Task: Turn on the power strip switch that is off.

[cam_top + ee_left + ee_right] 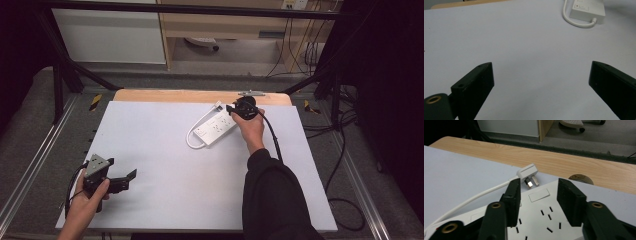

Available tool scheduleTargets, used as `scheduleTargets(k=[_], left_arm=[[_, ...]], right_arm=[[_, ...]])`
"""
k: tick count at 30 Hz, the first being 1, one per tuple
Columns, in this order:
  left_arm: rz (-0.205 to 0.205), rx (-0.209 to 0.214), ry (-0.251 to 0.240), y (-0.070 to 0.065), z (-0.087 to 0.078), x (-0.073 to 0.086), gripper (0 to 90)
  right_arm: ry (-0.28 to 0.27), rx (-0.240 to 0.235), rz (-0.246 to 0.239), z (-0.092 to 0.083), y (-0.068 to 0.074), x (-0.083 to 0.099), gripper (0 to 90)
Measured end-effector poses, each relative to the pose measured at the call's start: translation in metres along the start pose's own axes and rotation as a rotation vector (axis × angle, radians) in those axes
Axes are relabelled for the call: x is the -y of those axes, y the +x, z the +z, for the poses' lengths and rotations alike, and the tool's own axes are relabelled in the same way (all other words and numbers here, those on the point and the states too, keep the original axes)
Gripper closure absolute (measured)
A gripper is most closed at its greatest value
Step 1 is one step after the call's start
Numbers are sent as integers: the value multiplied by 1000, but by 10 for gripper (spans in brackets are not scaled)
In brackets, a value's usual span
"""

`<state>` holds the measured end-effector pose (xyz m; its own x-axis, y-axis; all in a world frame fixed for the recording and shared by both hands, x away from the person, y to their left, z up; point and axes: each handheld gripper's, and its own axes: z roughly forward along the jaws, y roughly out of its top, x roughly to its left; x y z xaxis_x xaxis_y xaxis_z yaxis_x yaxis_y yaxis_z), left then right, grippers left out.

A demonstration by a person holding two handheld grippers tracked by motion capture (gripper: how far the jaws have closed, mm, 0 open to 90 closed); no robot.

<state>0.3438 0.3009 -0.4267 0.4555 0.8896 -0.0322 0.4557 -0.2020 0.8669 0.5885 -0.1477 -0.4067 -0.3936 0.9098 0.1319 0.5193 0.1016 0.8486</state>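
A white power strip (216,127) lies at the back middle of the white mat (165,175), its white cable (192,142) looped round its near end. My right gripper (229,109) hovers over the strip's far end, open, with nothing between its fingers. In the right gripper view the jaws (539,182) stand apart above the strip's sockets (544,217), and the strip's own plug (527,171) lies just beyond on its side, pins showing. My left gripper (122,170) rests at the mat's front left, open wide (541,64), with the strip (587,10) far ahead.
A bare wooden table edge (200,96) runs behind the mat, with a round fitting (580,178) set in it. Black frame posts stand at both back corners. Dark cables (345,200) trail on the floor at the right. The person's dark sleeve (275,195) crosses the mat's front right.
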Motion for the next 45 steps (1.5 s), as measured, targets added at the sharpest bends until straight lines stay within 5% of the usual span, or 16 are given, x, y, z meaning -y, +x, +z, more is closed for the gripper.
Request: scheduleTargets(k=[4,17,45], left_arm=[[-2,1,-1,0,0,0,60],[0,-1,1,0,0,0,60],[-1,-3,1,0,0,1,60]], right_arm=[[17,-6,15,-5,-1,-2,362],[56,0,29,-16,-3,-7,81],[-4,-61,13,-66,-6,-19,50]])
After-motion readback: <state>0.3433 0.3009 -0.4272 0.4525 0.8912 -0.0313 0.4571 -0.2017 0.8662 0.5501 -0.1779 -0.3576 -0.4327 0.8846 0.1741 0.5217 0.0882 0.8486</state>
